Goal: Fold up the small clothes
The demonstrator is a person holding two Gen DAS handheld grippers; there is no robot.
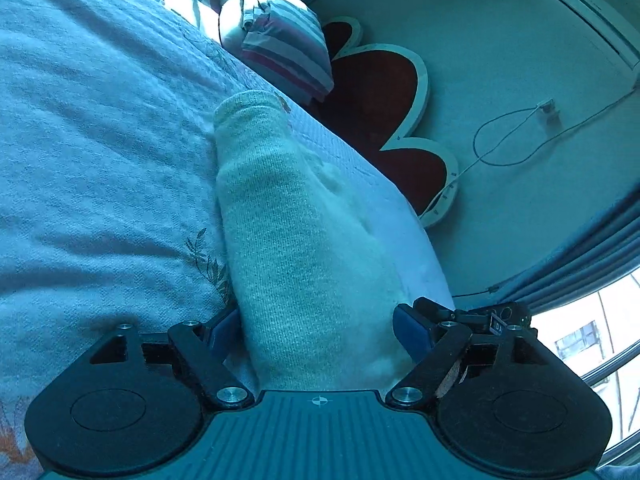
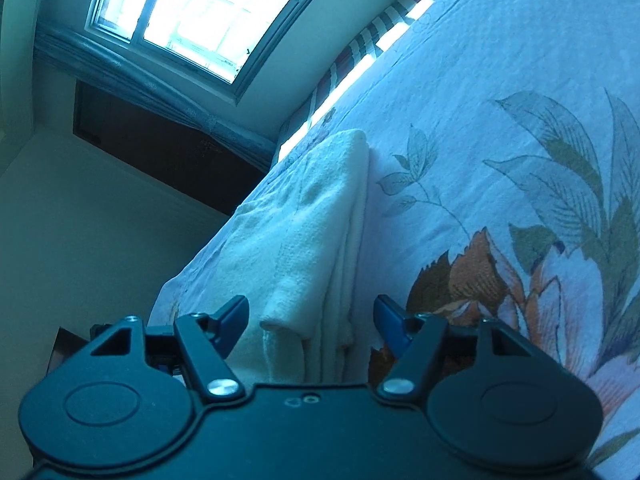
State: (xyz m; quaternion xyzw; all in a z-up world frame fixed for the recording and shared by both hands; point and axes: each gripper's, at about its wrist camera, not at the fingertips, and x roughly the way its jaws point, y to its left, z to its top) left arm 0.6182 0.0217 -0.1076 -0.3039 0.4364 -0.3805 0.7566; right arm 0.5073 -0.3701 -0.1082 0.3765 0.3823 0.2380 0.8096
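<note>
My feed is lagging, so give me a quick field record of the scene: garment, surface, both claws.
garment: cream knit, folded into a long narrow stack, lying flat
surface: floral bedspread, near the bed's edge
left claw: open, knit between its fingers, no clear squeeze
right claw: open, astride the near end of the knit, fingers clear of it
other: striped pillow farther up the bed

No readable text in either view. A small label on the black block [image 1: 498,322] beside the left gripper's finger carries marks too small to make out. A red-marked sticker on the air conditioner [image 1: 588,4] is illegible.
</note>
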